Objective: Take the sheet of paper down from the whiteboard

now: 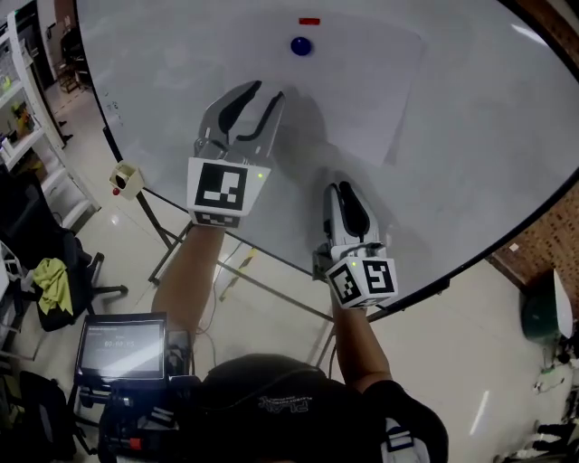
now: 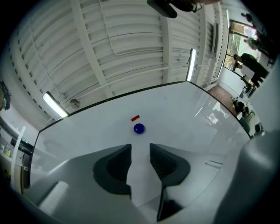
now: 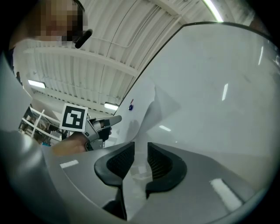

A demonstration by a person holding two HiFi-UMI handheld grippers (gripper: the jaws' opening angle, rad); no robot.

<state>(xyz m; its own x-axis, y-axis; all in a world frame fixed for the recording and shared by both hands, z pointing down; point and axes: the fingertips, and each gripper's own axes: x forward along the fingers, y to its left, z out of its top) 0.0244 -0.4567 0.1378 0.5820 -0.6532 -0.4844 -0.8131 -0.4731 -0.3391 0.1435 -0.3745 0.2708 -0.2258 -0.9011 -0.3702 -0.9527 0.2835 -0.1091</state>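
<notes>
A white sheet of paper [image 1: 362, 81] hangs on the big whiteboard [image 1: 507, 118], pinned near its top by a round blue magnet [image 1: 300, 45]. A small red magnet [image 1: 309, 21] sits just above. My left gripper [image 1: 251, 98] is raised over the sheet's lower left part, jaws open, nothing pressed between them. In the left gripper view the blue magnet [image 2: 139, 128] lies straight ahead of the left gripper [image 2: 140, 156]. My right gripper [image 1: 346, 192] is lower and to the right, near the sheet's bottom edge. In its own view the right gripper [image 3: 140, 159] stands open, the paper [image 3: 146, 109] curling off the board ahead.
The whiteboard's stand legs [image 1: 235, 271] run across the tiled floor below. A screen on a cart [image 1: 122, 348] stands at lower left, beside a chair with a yellow-green cloth [image 1: 54, 285]. Shelving [image 1: 27, 99] lines the left side. A small box [image 1: 127, 179] hangs at the board's left edge.
</notes>
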